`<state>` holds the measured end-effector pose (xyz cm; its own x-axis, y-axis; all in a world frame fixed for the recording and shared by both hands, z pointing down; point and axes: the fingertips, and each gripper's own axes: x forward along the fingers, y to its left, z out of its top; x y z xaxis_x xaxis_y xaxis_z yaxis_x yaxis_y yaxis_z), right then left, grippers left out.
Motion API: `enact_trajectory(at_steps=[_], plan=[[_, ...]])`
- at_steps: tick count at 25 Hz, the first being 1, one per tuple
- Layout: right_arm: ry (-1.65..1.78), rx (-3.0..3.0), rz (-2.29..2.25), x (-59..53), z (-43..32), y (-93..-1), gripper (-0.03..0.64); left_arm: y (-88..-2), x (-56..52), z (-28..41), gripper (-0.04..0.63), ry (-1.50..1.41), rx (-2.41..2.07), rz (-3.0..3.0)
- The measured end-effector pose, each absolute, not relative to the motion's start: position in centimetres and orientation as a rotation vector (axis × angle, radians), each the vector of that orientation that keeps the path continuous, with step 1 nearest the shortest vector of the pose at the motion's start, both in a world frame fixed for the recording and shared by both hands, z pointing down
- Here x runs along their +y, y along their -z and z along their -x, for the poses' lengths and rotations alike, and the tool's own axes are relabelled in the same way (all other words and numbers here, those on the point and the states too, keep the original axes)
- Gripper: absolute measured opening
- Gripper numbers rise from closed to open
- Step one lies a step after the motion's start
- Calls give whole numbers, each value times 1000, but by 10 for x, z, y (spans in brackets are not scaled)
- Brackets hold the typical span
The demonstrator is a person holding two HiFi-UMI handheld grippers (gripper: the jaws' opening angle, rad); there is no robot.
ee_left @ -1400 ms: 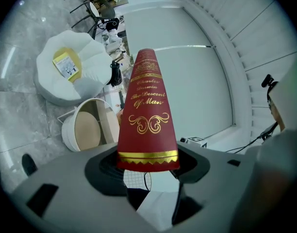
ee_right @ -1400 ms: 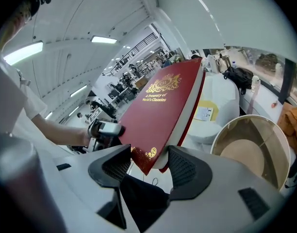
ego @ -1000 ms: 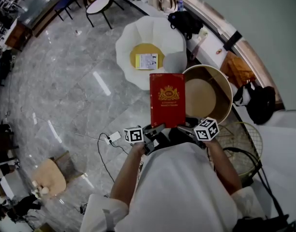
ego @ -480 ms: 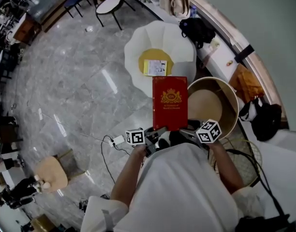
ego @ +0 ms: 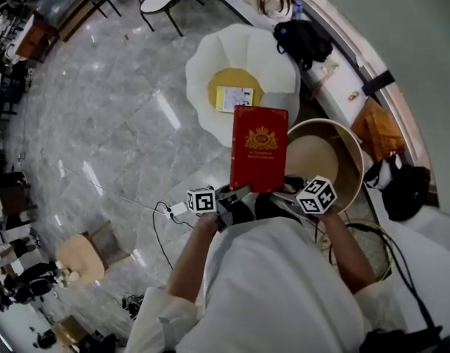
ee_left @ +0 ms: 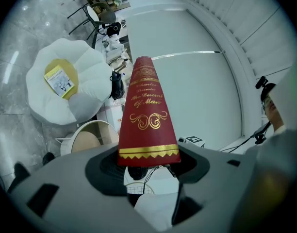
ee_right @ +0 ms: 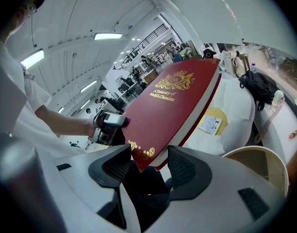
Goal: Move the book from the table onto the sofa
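Both grippers hold the red book (ego: pixel 259 149) in the air. It is clear of the round table (ego: pixel 335 134) and not yet on the sofa (ego: pixel 210 65).

1. Left gripper (ee_left: pixel 148 164): the jaws stand part-way apart, clamped across the near end of the book's spine (ee_left: pixel 146 115). This grip has not changed over the last second.
2. Right gripper (ee_right: pixel 148 166): the jaws close on the book's near corner (ee_right: pixel 170 106), one pad on the cover and the other at the page edge.
3. Change: in the head view the white petal-shaped sofa has drawn closer to the book than a second ago. The book's far edge now lies just short of the leaflet (ego: pixel 234 98) on the yellow seat cushion (ego: pixel 223 81). The table has slid back beside my right gripper (ego: pixel 284 193).

I judge the carry to be nearly complete. The set-down comes next. The leaflet occupies part of the seat, so the book is likely to land on or beside it.
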<state>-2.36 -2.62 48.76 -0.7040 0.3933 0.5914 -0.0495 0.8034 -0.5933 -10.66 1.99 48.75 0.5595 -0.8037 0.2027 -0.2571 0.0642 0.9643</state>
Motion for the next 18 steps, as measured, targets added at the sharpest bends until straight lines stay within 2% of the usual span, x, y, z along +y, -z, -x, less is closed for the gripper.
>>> enact_trajectory(at_steps=[8, 18], plan=[[-790, -2229, 194, -53, 48, -499, 232, -501, -9, 139, 247, 560, -931, -1460], [-799, -2172, 70, -98, 125, -551, 230, -553, -61, 217, 245, 536, -838, -1479]])
